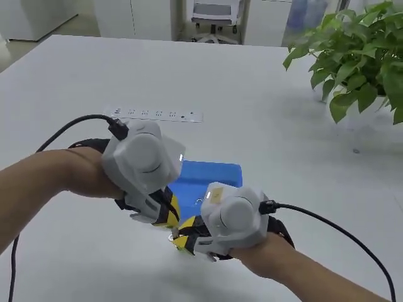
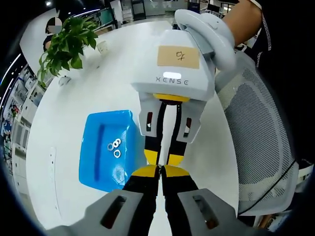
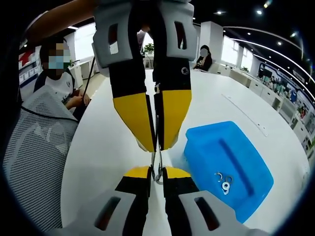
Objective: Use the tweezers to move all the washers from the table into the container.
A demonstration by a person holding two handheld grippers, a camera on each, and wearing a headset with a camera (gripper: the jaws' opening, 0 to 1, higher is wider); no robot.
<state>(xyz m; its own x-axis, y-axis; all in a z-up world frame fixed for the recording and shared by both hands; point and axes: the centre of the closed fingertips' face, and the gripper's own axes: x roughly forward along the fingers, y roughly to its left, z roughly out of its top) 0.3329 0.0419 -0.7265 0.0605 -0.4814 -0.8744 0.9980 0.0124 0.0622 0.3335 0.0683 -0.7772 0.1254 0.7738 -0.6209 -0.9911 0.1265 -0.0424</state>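
My two grippers meet tip to tip just in front of the blue container [image 1: 211, 176]. The left gripper [image 1: 167, 218] comes in from the upper left, the right gripper [image 1: 184, 239] from the lower right. A thin metal pair of tweezers [image 3: 157, 147] runs between the left gripper's yellow jaws and into the right gripper's [image 3: 157, 173] jaws, with both pairs pressed shut on it. In the left gripper view my own jaws [image 2: 160, 170] touch the right gripper's [image 2: 163, 158] yellow tips. Three washers [image 2: 114, 146] lie inside the container [image 2: 98, 157]; they are also visible as washers [image 3: 224, 183] in the container [image 3: 246, 167].
A white power strip [image 1: 157, 115] lies beyond the container. A potted plant [image 1: 359, 56] stands at the far right of the white table [image 1: 75, 82]. An office chair [image 1: 214, 16] is behind the table, and a mesh chair back [image 2: 266, 147] is near the table edge.
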